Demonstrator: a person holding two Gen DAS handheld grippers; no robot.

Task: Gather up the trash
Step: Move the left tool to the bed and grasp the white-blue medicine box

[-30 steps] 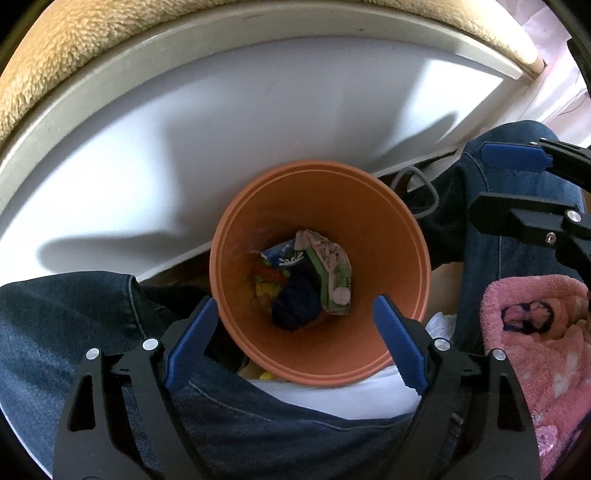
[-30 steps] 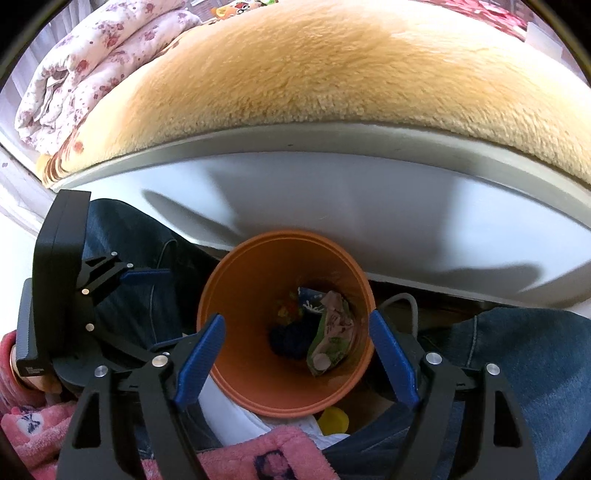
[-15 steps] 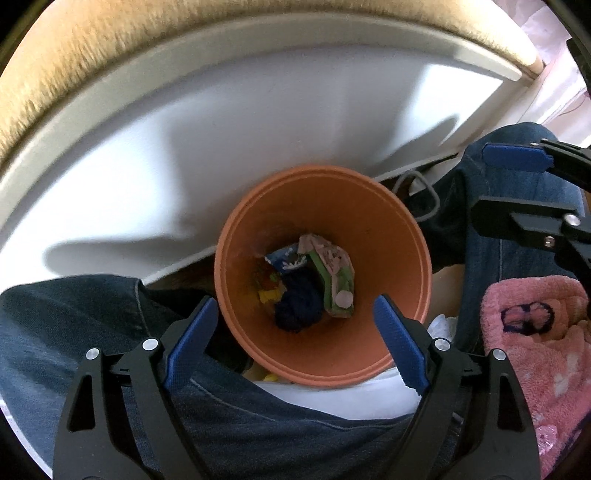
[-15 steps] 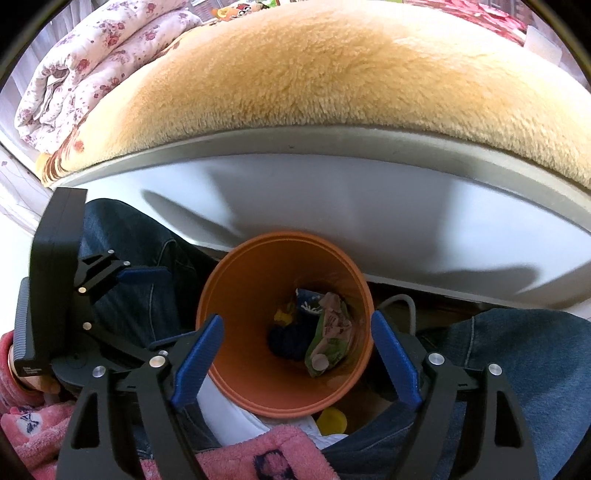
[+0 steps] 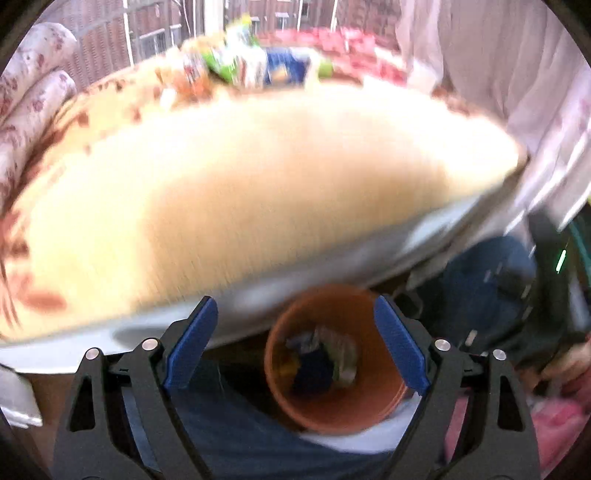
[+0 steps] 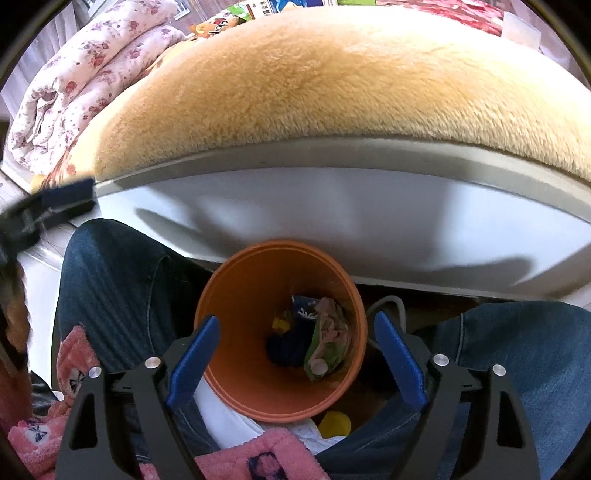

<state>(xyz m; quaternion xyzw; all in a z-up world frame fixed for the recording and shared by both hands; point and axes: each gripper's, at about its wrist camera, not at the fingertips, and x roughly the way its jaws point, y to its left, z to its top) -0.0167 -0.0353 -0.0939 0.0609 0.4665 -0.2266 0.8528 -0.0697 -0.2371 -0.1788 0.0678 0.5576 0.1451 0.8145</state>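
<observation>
An orange bin [image 6: 236, 317] stands between the person's jeans-clad legs, by the bed's grey side. Inside it lie a green and pink wrapper [image 6: 327, 341], a dark blue item and a yellow scrap. My right gripper [image 6: 297, 352] is open and empty just above the bin's rim. My left gripper [image 5: 295, 345] is open and empty, raised and aimed toward the bed; its view is blurred, with the bin [image 5: 373, 400] low in it. Colourful packets [image 5: 243, 62] lie at the bed's far side; they also show in the right wrist view [image 6: 236, 20].
A tan fleece blanket [image 6: 332, 81] covers the bed. A folded floral quilt [image 6: 74, 92] lies at its left end. Pink fleece [image 6: 258, 458] and a yellow object [image 6: 334, 424] lie near the bin's base. A grey cable [image 6: 388, 304] loops behind the bin.
My left gripper has swung up and away from the bin toward the bed top, blurring its view. My right gripper has stayed over the bin, open.
</observation>
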